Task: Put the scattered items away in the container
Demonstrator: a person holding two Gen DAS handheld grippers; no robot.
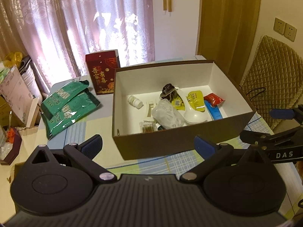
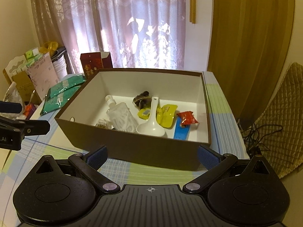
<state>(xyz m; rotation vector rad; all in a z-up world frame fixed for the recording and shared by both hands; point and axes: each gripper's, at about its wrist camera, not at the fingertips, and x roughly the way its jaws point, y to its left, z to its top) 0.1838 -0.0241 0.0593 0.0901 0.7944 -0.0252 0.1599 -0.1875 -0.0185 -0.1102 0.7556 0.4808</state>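
Left wrist view: left gripper (image 1: pixel 148 145) with fingers apart and empty, just before the near wall of the brown box (image 1: pixel 155 147) on the checked surface (image 1: pixel 75 130); inside the box a clear bottle (image 1: pixel 167 114), white spoon (image 1: pixel 195 116), yellow packet (image 1: pixel 197 100) and red packet (image 1: pixel 215 98); left of the box, outside, green pouches (image 1: pixel 66 104). Right wrist view: right gripper (image 2: pixel 152 157) likewise with fingers wide apart, holding nothing, near the same box (image 2: pixel 144 149); red carton (image 2: pixel 92 66) behind the box.
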